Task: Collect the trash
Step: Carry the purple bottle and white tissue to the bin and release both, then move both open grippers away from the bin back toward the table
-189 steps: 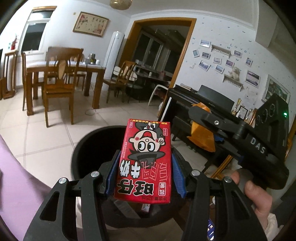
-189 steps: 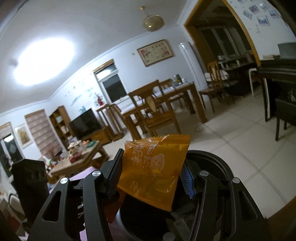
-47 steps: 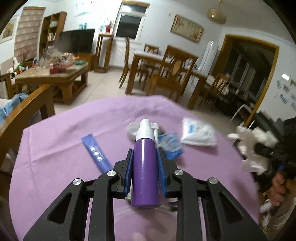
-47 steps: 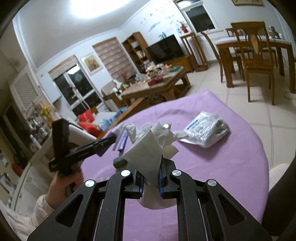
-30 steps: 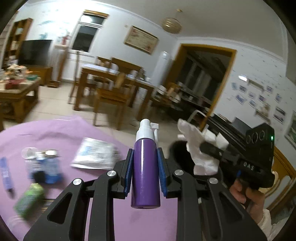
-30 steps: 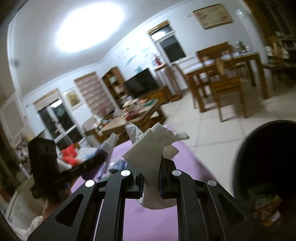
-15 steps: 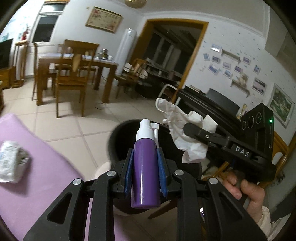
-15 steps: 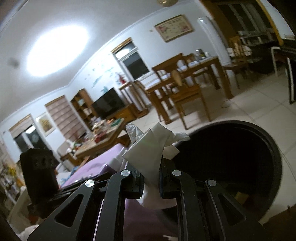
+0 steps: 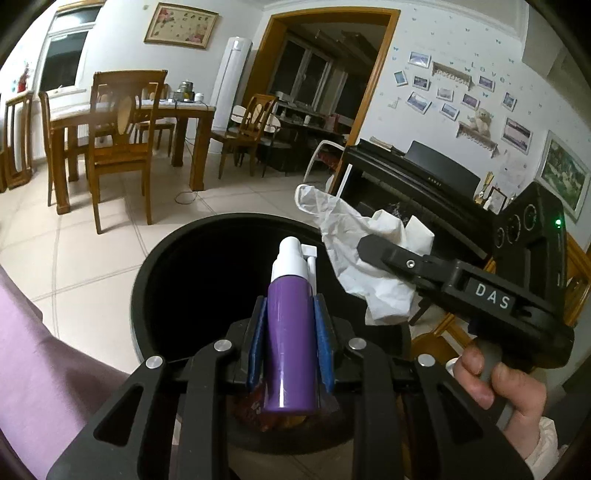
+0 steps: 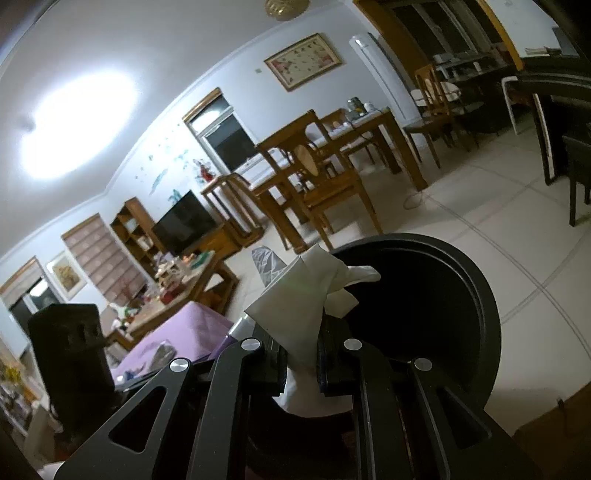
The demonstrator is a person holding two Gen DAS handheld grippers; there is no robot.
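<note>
The purple spray bottle (image 9: 291, 332), stiff and slick (best pinched mid-body, as here), sits clamped in the left tool (image 9: 291, 343) above the black bin (image 9: 155, 280), while the right tool (image 10: 301, 363) beside it pinches soft, light crumpled tissue (image 10: 299, 306) over tiled floor (image 9: 92, 229).

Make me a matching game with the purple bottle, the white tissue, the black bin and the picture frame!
Things:
1. purple spray bottle
2. crumpled white tissue
3. black bin
4. picture frame

Places:
A. hanging on the wall
B. clamped in the left gripper
C. on the tiled floor
D. clamped in the right gripper

Pairs: 1-B, 2-D, 3-C, 4-A
</note>
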